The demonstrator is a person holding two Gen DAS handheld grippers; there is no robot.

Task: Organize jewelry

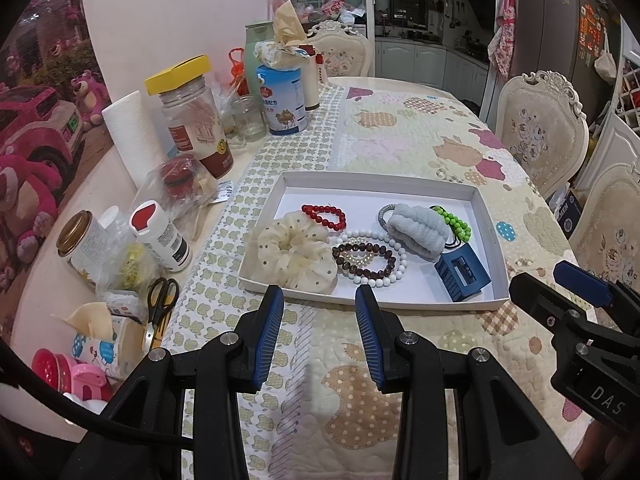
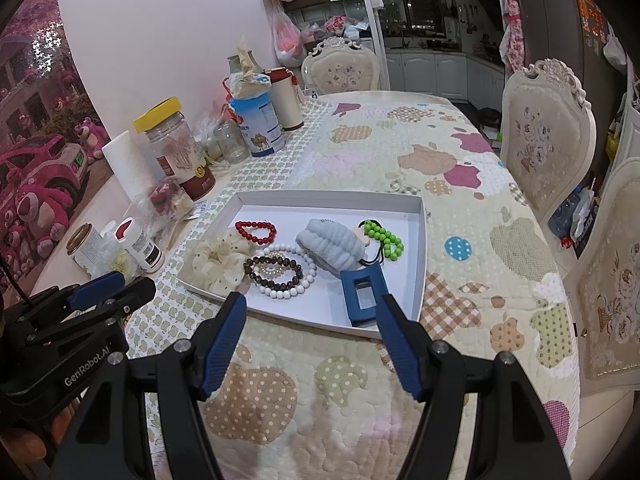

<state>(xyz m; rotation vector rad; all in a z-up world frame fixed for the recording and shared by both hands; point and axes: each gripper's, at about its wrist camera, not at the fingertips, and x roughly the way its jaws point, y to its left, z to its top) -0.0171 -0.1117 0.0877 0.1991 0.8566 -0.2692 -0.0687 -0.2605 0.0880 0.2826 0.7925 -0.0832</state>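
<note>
left tool [image 1: 320, 300] spread, empty; right tool [image 2: 312, 308] spread, empty; both before white tray [image 1: 490, 216].

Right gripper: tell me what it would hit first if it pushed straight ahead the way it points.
Probably the near rim of the white tray, then the blue hair clip lying just inside it. The right gripper is open and empty; depth is hard to judge in this fisheye view.

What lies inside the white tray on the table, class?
Inside the white tray: cream scrunchie, red bead bracelet, white bead bracelet, dark bead bracelet, pale blue scrunchie, green beads, blue clip. Whatever is under them is hidden.
</note>
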